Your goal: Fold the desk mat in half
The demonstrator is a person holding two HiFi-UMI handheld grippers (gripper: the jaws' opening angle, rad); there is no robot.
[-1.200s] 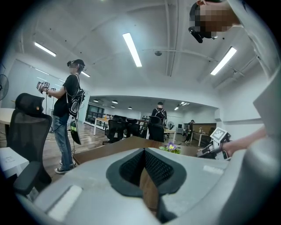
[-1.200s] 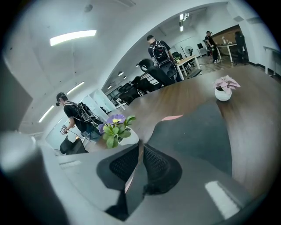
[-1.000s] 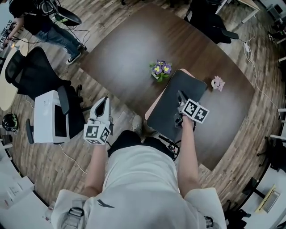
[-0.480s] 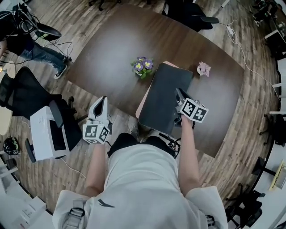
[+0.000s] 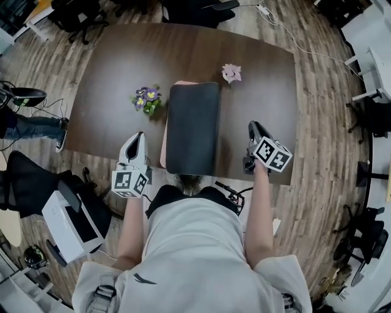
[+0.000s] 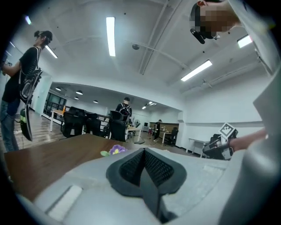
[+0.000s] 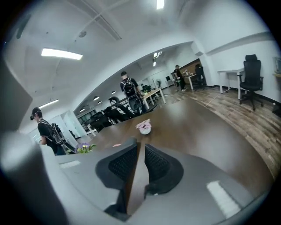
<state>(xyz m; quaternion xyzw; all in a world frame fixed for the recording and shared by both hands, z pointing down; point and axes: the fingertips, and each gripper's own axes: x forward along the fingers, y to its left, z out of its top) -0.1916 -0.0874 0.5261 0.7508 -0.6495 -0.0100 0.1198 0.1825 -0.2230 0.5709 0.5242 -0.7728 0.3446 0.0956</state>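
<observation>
The desk mat (image 5: 192, 128) lies folded on the brown table (image 5: 110, 67), dark side up. Its pink underside shows along the left and far edges. My left gripper (image 5: 139, 137) hovers over the table's front edge, just left of the mat and apart from it. In the left gripper view its pads (image 6: 134, 165) meet, and the left gripper (image 6: 144, 151) holds nothing. My right gripper (image 5: 252, 127) is to the right of the mat, clear of it. The right gripper (image 7: 139, 147) shows a narrow gap between its pads, with only bare table behind.
A pot of purple flowers (image 5: 146, 98) stands left of the mat's far end, and a small pink ornament (image 5: 231, 72) sits beyond its far right corner. Office chairs (image 5: 189, 7) stand behind the table. A white box (image 5: 70, 220) is on the floor at left.
My right gripper has come off the mat's near right part and moved to the right of it. The left gripper has shifted in over the table edge. The mat stays folded.
</observation>
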